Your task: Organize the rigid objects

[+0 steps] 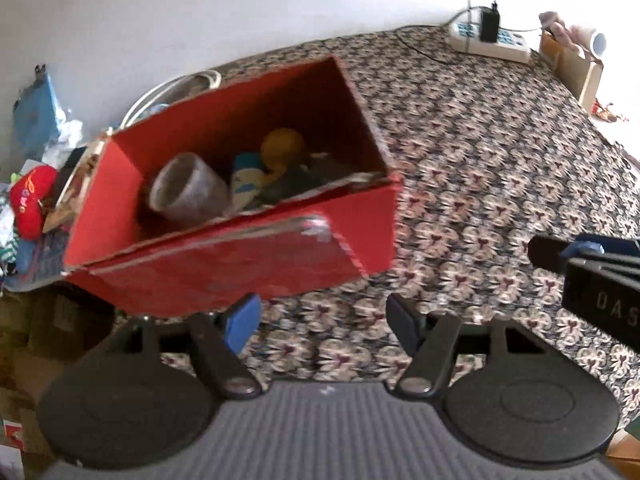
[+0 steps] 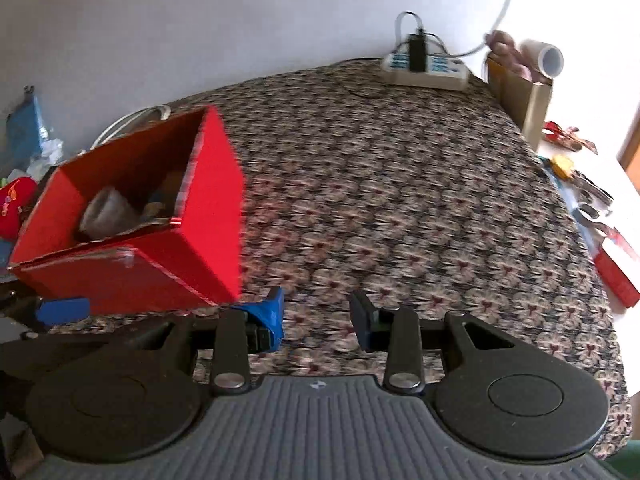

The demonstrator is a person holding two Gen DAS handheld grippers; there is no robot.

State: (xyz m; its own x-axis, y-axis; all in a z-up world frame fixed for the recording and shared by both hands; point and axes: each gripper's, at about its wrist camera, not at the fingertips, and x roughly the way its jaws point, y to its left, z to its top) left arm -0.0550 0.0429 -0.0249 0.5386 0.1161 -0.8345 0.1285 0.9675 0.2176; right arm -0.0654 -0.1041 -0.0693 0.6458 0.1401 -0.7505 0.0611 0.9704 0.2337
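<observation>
An open red cardboard box [image 1: 224, 256] [image 2: 132, 268] stands on the patterned tablecloth, left of centre. Inside lie a grey cup [image 1: 188, 190] [image 2: 106, 212] on its side, a yellow object [image 1: 280, 146], a white and blue item [image 1: 248, 182] and something dark [image 1: 296, 184]. My left gripper [image 1: 322, 320] hovers just in front of the box's near wall, open, with only tablecloth between its fingers. My right gripper [image 2: 318, 318] is to the right of the box's near corner, open and holding nothing. It also shows at the right edge of the left wrist view as the right gripper [image 1: 580, 264].
A white power strip [image 1: 490, 40] [image 2: 426, 70] with a black plug lies at the table's far edge. Beside it is a wooden holder [image 1: 572, 64] [image 2: 516, 92] with a white roll. Left of the box sit a red plush toy [image 1: 32, 200] and clutter. Small items [image 2: 600, 216] lie right of the table.
</observation>
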